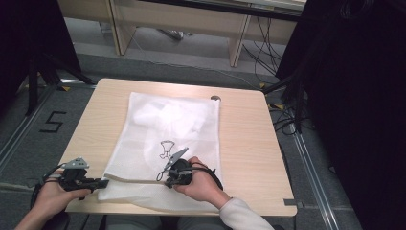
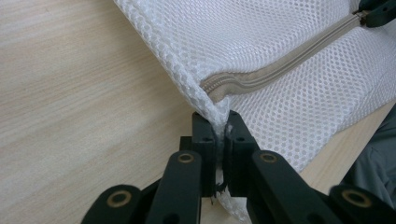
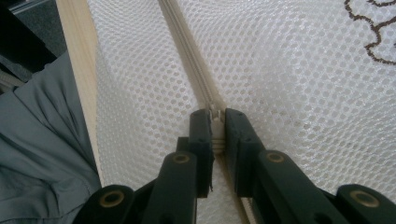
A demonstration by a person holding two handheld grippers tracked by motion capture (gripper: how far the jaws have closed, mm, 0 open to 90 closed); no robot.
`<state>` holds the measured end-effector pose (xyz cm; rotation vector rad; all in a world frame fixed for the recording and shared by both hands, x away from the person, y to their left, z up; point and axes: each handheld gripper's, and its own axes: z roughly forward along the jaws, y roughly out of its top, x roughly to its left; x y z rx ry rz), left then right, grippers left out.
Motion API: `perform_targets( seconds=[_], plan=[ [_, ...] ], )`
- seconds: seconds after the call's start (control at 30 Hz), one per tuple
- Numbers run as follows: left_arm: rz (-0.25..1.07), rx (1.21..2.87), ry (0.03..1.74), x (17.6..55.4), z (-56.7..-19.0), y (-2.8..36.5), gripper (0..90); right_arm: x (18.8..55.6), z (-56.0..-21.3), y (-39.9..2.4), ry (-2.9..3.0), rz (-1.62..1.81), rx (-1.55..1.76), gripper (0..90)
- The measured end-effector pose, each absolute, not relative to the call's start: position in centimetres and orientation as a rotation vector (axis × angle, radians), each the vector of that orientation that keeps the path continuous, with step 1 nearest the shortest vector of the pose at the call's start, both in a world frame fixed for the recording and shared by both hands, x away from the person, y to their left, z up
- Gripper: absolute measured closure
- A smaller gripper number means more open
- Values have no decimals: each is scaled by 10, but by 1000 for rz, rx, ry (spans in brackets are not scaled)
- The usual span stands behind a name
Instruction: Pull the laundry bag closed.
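White mesh laundry bag (image 1: 167, 139) lies flat mid-table (image 1: 244, 139), near edge overhanging toward the person, beige zipper (image 2: 280, 65) running along that edge. Left gripper (image 2: 222, 135) pinches the bag's corner mesh just beside the zipper end. Right gripper (image 3: 217, 130) is clamped on the zipper pull (image 3: 215, 116).

Mesh bag (image 1: 167, 129): contents veiled by the white netting, unidentifiable. Zipper pull (image 3: 215, 116) largely hidden between the right hand-held gripper (image 3: 215, 122) jaws. Small dark printed motif (image 1: 166, 149) too small to identify; cropped in the right gripper view.
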<state>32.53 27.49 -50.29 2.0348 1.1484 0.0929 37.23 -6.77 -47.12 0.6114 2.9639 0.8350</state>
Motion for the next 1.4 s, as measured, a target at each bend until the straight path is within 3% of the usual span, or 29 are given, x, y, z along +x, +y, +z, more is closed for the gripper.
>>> perform_targets(
  seconds=[1.4],
  plan=[
    [113, 2034, 1152, 325, -503, 274, 847, 370, -469, -82, 2961, 815, 638, 825]
  ],
)
